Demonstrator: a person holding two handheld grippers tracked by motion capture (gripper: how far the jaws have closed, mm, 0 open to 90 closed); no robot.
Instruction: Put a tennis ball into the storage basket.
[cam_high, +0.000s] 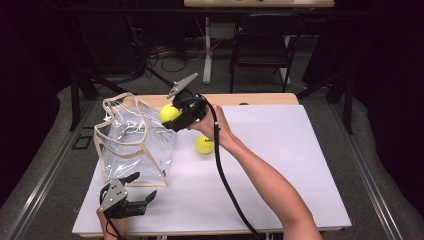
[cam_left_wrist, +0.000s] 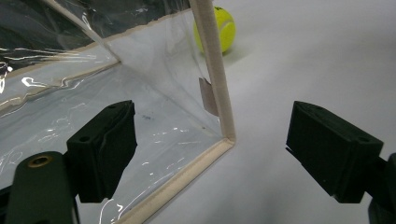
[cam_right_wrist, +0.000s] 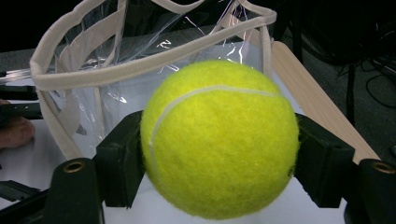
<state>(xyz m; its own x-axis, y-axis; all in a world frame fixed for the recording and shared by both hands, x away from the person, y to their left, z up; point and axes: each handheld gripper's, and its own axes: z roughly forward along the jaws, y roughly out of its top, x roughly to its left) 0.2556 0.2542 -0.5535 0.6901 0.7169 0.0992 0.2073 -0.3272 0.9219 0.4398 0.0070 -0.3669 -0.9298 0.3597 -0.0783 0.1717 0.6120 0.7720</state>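
The right gripper (cam_high: 176, 114) has its 2 black jaws clamped on either side of a yellow tennis ball (cam_right_wrist: 219, 138), which bulges out between them in the right gripper view; in the high view that held ball (cam_high: 169, 113) sits raised off the table, right at the upper edge of the clear bag (cam_high: 135, 142). Just beyond the ball, the bag's open mouth with its beige trim (cam_right_wrist: 140, 65) faces the gripper, the rim standing up and slightly crumpled. Below and behind this gripper's hand, a 2nd tennis ball (cam_high: 204, 145) lies on the white table top (cam_high: 280, 165), apart from the bag. The left gripper (cam_high: 131, 192) rests low near the table's front edge, its jaws spread wide with nothing between them; in the left gripper view the bag's lower corner (cam_left_wrist: 226, 139) lies ahead between the jaws without touching either, and the loose ball (cam_left_wrist: 223, 29) shows farther off past the bag's upright seam
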